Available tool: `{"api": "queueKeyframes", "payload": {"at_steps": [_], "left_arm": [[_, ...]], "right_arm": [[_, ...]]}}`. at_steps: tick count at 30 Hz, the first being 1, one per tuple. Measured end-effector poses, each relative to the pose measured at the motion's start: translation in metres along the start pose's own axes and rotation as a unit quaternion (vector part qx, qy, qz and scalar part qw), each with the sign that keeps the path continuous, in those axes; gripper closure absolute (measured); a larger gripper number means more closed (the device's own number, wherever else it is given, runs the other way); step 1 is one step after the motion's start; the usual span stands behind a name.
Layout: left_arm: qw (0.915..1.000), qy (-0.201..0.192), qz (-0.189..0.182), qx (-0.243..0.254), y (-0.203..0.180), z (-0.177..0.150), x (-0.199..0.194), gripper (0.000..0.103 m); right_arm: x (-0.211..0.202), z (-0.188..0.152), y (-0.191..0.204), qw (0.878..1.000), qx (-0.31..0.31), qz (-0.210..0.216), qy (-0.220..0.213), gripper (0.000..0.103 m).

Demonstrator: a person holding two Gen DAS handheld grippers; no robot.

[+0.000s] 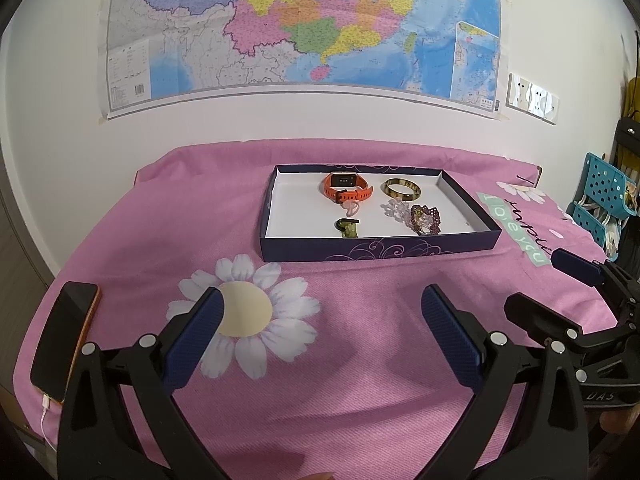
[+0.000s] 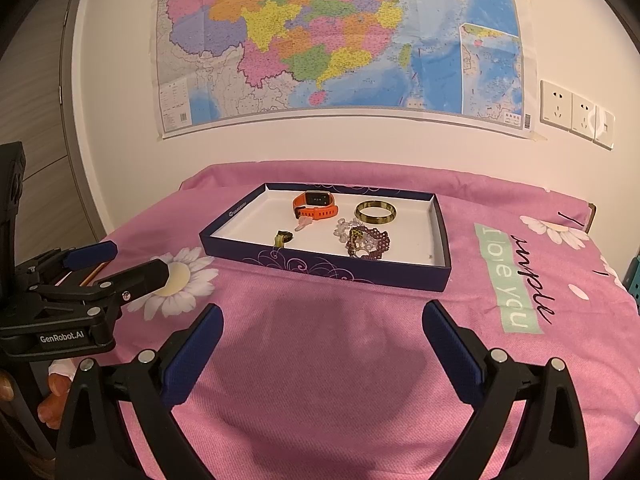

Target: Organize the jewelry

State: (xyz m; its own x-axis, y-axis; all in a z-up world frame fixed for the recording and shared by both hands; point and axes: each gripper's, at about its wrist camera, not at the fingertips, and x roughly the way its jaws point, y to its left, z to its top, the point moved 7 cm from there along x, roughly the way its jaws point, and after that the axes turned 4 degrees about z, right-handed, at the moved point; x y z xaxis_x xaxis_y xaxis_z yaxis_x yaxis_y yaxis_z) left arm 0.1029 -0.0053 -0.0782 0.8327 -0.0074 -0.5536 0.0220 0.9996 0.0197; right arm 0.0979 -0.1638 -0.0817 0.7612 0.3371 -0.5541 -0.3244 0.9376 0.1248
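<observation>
Both hand-held grippers, left (image 1: 322,320) and right (image 2: 322,332), jaws apart, empty, hovered over pink surface (image 1: 340,380). Jewelry lay in tray (image 1: 380,250) at 12 o'clock: orange watch (image 1: 346,188), bangle (image 1: 401,190), bead bracelet (image 1: 426,219); apparently collected there for sorting.

The left gripper (image 1: 322,334) is held low and level, its two blue-padded fingers (image 1: 198,336) spread wide apart with nothing between them. The right gripper (image 2: 322,354) sits in the same pose, jaws fully apart and empty, blue pads (image 2: 454,354) facing inward. The two grippers are side by side, each showing at the edge of the other's view: the right one (image 1: 560,288) comes in from the right, the left one (image 2: 120,266) from the left, both pointing forward. Under the left gripper's body, fingers of a hand (image 2: 56,392) curl around its handle.
</observation>
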Motion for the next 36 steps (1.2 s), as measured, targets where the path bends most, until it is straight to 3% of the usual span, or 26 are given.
{"api": "queueKeyframes", "payload": {"at_steps": [36], "left_arm": [[1.0000,0.005,-0.003,-0.001,-0.0025,-0.0048,0.0045,0.006]], "right_arm": [[0.0017,-0.0010,0.0013,1.000,0.001,-0.001,0.000,0.007]]}}
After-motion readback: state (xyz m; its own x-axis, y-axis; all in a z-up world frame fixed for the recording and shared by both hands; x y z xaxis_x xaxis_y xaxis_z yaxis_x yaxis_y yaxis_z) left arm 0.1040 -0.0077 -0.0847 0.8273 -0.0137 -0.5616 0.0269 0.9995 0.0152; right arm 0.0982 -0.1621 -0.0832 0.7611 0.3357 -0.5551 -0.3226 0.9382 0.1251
